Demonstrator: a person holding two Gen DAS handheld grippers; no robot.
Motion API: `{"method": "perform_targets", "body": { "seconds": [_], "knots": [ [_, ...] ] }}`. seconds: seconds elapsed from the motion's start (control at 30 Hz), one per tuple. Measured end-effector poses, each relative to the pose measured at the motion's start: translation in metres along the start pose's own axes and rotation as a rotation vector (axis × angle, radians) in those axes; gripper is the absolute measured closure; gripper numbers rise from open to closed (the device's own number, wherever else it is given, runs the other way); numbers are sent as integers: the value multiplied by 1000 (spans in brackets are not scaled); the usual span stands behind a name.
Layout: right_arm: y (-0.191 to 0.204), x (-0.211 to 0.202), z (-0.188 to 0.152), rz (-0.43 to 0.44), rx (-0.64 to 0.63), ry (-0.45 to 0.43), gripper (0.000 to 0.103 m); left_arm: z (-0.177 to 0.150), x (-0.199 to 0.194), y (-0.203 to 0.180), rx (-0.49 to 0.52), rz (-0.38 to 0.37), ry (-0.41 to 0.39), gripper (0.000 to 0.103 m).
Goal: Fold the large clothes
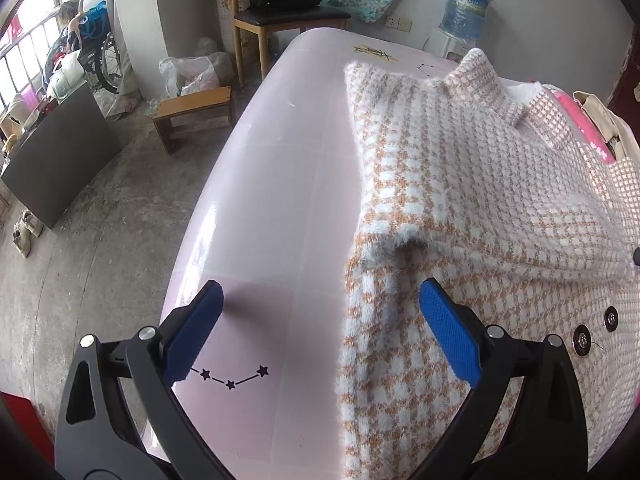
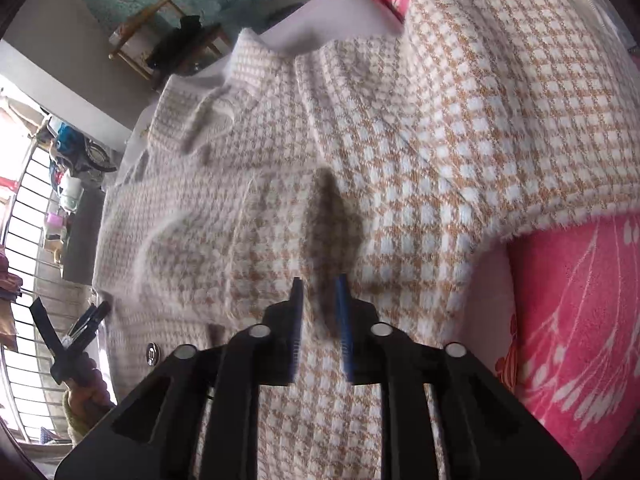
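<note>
Pink table [image 1: 280,168] fills most of the left wrist view, glossy, with a small star line print [image 1: 232,378] near the front edge. Concrete floor [image 1: 100,240] to its left.

Fuzzy checked sweater [image 1: 460,208], white with tan, lies spread over the right part of the table; same sweater [image 2: 400,160] fills the right wrist view. One sleeve [image 1: 440,152] is folded over the body, cuff end [image 1: 404,236] lying on top near the front. Collar [image 1: 484,76] sticks up at the far end. Pink towel [image 2: 568,320] lies beside the sweater on the right, partly under its edge.

Wooden chair [image 1: 280,24] stands beyond the far table end with a black item on the seat. Low wooden stool [image 1: 196,112] on the floor left of the table. Water jug [image 1: 466,6] on a dispenser at the back wall.

Left gripper [image 1: 320,316] hovers over the front table edge, fingers spread wide, nothing between them; left blue pad [image 1: 196,336] over bare table, the right one over sweater edge. Also seen at the left edge of the right wrist view [image 2: 72,340].

Right gripper [image 2: 320,316] sits low over the sweater body, fingers nearly together with a narrow gap; cannot tell whether fabric is pinched, view blurred.

Two metal snap buttons [image 1: 582,340] on the sweater front, near the right side.
</note>
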State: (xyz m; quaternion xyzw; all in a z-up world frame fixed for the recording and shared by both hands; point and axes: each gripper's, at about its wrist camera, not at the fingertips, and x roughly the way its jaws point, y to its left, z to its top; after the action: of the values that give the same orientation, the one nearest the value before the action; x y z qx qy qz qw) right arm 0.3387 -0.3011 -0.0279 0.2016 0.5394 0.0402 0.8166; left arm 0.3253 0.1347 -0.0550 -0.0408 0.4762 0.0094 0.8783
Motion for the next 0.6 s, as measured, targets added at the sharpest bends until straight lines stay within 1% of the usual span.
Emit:
{"method": "perform_targets", "body": {
  "seconds": [0.03, 0.07, 0.13, 0.3, 0.37, 0.43, 0.47, 0.5, 0.53, 0.6],
  "knots": [
    [1, -1, 6, 3, -2, -22, 53, 1, 1, 0, -2, 8, -1, 8],
    [3, -1, 13, 1, -8, -44, 53, 2, 2, 0, -7, 17, 3, 8],
    [7, 6, 24, -11, -16, -41, 53, 3, 3, 3, -20, 25, 9, 8],
    [14, 40, 47, -86, -36, 16, 53, 5, 3, 8, -40, 33, 1, 8],
    [19, 46, 50, -113, -52, 17, 62, 5, 4, 8, -42, 34, 4, 8],
    [26, 46, 50, -134, -80, 15, 79, 4, 6, 8, -41, 35, 8, 8],
    [30, 46, 50, -152, -98, 17, 82, 4, 7, 7, -39, 37, 10, 8],
    [33, 46, 50, -180, -120, 15, 89, 4, 8, 6, -33, 45, 8, 8],
    [39, 50, 52, -201, -138, 14, 93, 4, 8, 5, -28, 50, 7, 8],
    [50, 51, 58, -207, -159, 7, 98, 4, 9, 4, -22, 58, 8, 8]
  ]
}}
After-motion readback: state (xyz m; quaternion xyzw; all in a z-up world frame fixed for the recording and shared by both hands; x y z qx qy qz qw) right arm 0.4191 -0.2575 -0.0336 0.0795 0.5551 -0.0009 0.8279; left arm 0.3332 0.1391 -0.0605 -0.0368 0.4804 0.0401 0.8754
